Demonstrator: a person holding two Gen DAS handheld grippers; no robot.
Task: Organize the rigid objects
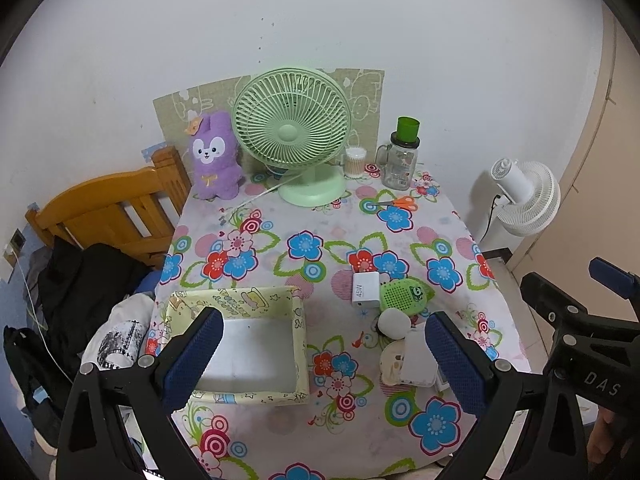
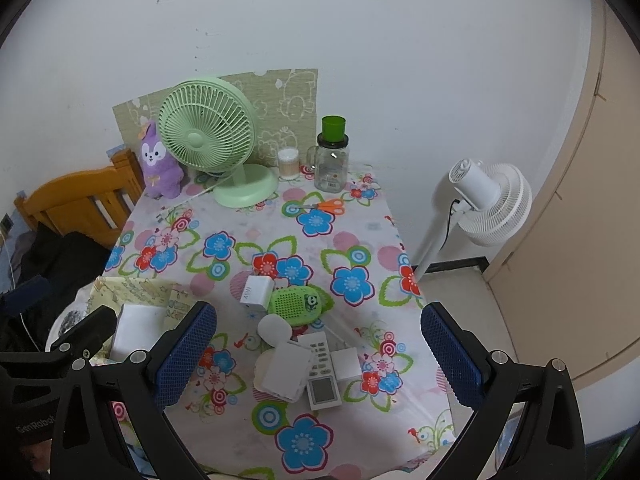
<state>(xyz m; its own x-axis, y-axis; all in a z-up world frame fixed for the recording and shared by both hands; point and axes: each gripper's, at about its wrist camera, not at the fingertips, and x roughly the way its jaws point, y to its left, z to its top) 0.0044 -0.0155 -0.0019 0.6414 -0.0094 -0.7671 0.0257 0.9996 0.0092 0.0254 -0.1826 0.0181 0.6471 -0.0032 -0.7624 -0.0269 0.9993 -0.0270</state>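
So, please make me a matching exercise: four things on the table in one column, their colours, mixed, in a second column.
Things:
1. desk fan
2. plush rabbit
3. scissors
4. charger

Colours:
A. orange handles
B. white
C. pale green
D. purple

Pairs: 1-C, 2-D, 3-A, 4-B

We carried two alike: each hand-held gripper, left and right, had a black frame with silver screws and blue, dimpled pads. White lettering, "DAS" and "GenRobot", marked their bodies.
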